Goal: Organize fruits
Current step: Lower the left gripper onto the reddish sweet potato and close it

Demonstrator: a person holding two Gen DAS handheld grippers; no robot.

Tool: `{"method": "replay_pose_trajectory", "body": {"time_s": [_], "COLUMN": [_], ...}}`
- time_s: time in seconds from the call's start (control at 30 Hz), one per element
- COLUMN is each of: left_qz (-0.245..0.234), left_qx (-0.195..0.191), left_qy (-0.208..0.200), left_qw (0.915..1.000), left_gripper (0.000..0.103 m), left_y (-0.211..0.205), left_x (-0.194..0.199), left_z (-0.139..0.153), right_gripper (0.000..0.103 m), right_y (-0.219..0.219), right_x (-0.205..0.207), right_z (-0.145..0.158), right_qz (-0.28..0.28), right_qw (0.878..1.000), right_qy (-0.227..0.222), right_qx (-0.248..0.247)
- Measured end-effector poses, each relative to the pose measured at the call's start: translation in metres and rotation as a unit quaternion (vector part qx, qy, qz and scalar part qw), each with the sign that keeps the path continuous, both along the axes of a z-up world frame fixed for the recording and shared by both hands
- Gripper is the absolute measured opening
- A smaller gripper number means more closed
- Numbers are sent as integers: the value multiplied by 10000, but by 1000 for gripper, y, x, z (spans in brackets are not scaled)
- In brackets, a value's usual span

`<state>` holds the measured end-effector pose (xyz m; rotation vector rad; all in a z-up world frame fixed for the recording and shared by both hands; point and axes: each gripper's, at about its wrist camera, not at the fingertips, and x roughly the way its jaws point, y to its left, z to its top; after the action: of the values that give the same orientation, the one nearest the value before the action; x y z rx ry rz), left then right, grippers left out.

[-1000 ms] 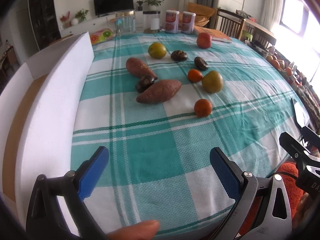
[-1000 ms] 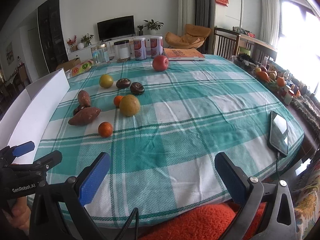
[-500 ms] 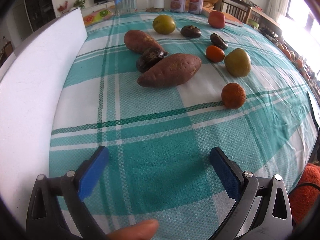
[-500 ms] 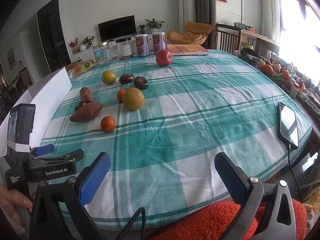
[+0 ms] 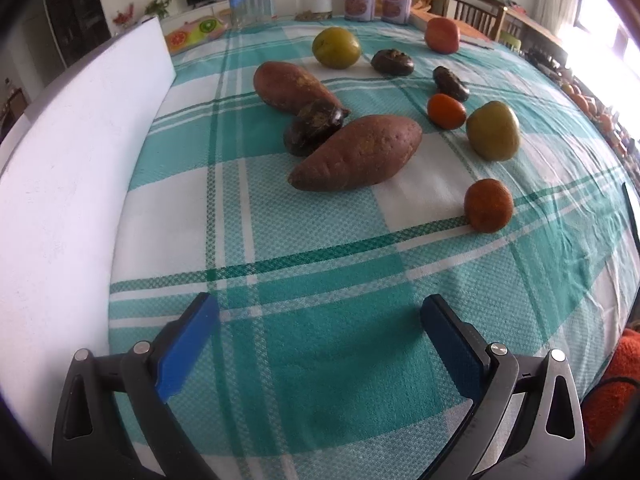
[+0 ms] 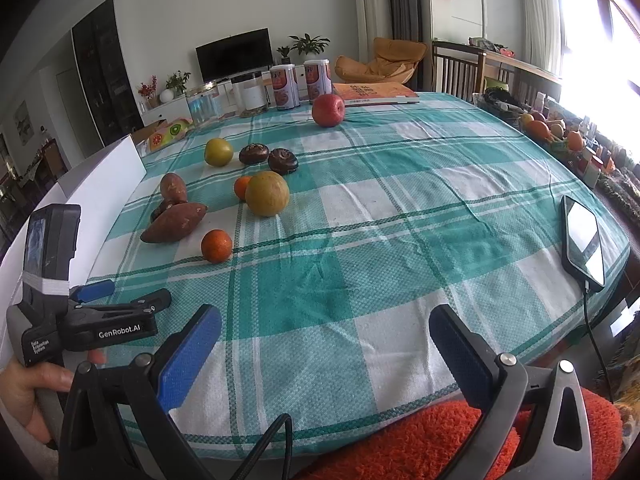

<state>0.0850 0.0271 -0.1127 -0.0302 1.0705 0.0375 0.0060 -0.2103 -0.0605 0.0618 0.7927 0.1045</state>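
Left claw (image 5: 316,334) nearer sweet potato (image 5: 356,153), long axis slanting up-right, both claws open, right claw (image 6: 324,346)

The dark mushroom (image 5: 314,126) lies partly hidden behind the near sweet potato (image 5: 356,154); the phone (image 5: 632,216) is cut off by the picture's edge.

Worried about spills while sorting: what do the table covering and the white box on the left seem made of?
The tablecloth looks like woven cotton, matte: a waffle-like weave and soft creases show. The white box seems to be foam, possibly polystyrene: thick, matte, faintly speckled wall.
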Motion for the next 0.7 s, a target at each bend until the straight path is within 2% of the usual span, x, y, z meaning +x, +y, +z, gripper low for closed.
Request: {"method": "replay_pose_trajectory", "body": {"time_s": [0.07,0.17,0.3,0.37,0.43,0.5,0.57,0.6,0.63,0.7], "left_qz": [-34,-182,-223,-237,-381,-428,-484,-516,-559,-635], "left_qx": [-195,-547,-634,-686,-848,-919,-797,-754,-741,-781], "left_qy": [85,-88,-66,-35,-21,23,-40,-75,-80,2], "left_qw": [9998,9983,9977,9974,9957,9948,9956,9958,9956,9949], "left_gripper": [100,100,99,96,60,55,52,45,33,28], "left_y": [7,12,11,9,6,4,1,0,-1,-1], "left_x": [15,34,57,61,62,62,60,58,54,46], "left_z": [6,17,14,13,13,13,14,16,17,17], "right_gripper": [103,103,103,103,103,103,103,103,103,103], "right_y": [0,0,1,1,1,1,1,1,1,1], "right_x": [0,0,0,-1,-1,-1,-1,-1,-1,-1], "right_z": [0,0,0,1,1,1,0,0,0,0], "right_qz": [1,2,13,14,21,19,24,24,23,23], "right_qw": [10000,10000,10000,10000,10000,10000,10000,10000,10000,10000], "right_qy": [-5,16,33,-1,-10,-4,4,1,-4,-5], "right_qx": [2,14,3,-14,-23,-19,-21,-24,-22,-14]}}
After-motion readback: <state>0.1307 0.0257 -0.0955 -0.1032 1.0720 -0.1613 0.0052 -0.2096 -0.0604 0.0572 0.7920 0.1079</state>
